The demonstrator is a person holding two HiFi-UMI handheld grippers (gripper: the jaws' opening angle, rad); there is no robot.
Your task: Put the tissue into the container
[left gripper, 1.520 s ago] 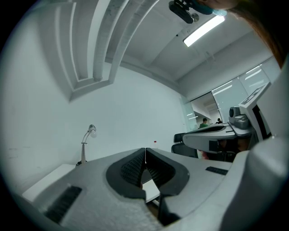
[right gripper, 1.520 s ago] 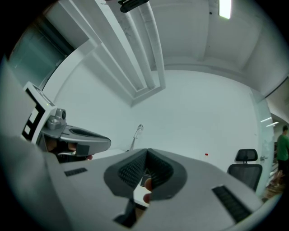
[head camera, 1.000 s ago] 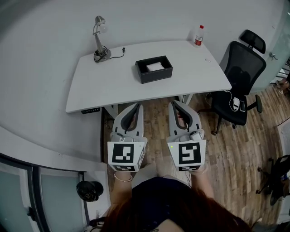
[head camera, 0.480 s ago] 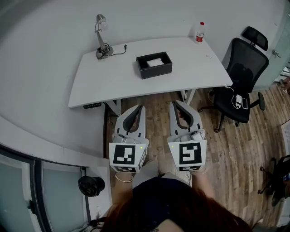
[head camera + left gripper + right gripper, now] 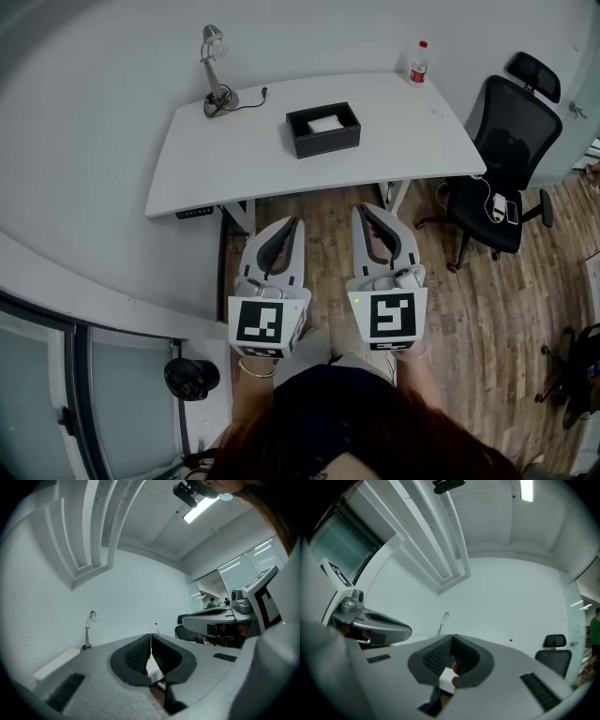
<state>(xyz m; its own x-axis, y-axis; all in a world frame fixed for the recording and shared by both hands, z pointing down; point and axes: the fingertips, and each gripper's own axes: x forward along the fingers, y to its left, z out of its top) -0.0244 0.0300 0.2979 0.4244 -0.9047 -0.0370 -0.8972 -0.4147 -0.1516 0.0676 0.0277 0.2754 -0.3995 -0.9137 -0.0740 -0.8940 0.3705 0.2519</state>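
In the head view, one white tissue [image 5: 325,123] is seen lying inside the one black container [image 5: 324,146] on the white desk [image 5: 234,164], at 12 o'clock from two grippers held well short of it. One desk lamp [image 5: 217,70] is counted at 10 o'clock, one bottle [image 5: 419,62] at 2. In the left gripper view, the left gripper [image 5: 289,225] is pressed together, empty. In the right gripper view, the right gripper [image 5: 363,210] likewise. Both should be carried over the desk and spread before descent.

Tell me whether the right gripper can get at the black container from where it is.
Probably not yet: the right gripper, shut, hangs over the floor short of the desk, and the container sits mid-desk. Nothing stands between them, so stepping closer should do.
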